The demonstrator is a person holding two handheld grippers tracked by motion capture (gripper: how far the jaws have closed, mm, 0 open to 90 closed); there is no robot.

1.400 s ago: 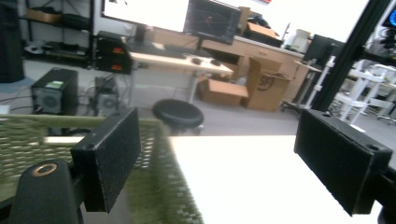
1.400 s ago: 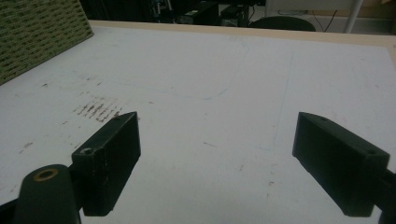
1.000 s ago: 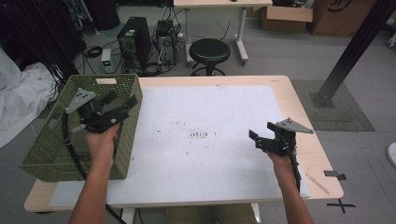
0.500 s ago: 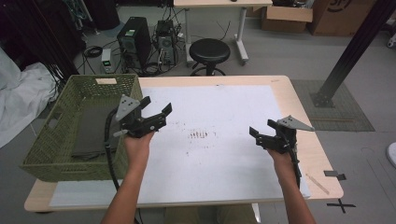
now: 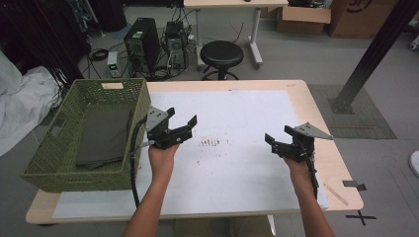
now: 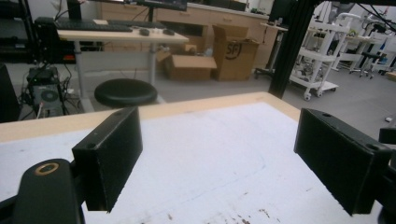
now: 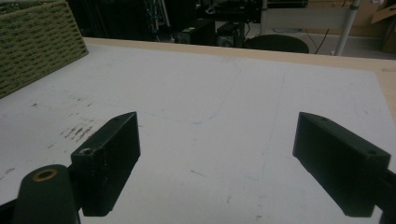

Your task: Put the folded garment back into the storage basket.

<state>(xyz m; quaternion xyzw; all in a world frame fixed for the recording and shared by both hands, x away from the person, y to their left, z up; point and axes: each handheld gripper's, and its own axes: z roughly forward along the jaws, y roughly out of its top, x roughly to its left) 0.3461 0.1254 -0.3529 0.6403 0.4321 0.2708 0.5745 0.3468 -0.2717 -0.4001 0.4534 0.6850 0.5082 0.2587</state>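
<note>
Judging by the layout, the putting-away looks done: the dark grey folded cloth (image 5: pixel 103 137) lies flat on the floor of the green woven plastic basket (image 5: pixel 59 170), and neither tool carries anything. The left gripper (image 5: pixel 180 121) hangs above the white table mat (image 5: pixel 247 163) with its jaws spread wide and empty; the cloth sits off to its left, beyond the basket wall just beside it. The right gripper (image 5: pixel 277 136) is likewise released, jaws parted over bare mat, with cloth and basket well apart across the table to its left. Little seems left beyond drawing both tools back.
</note>
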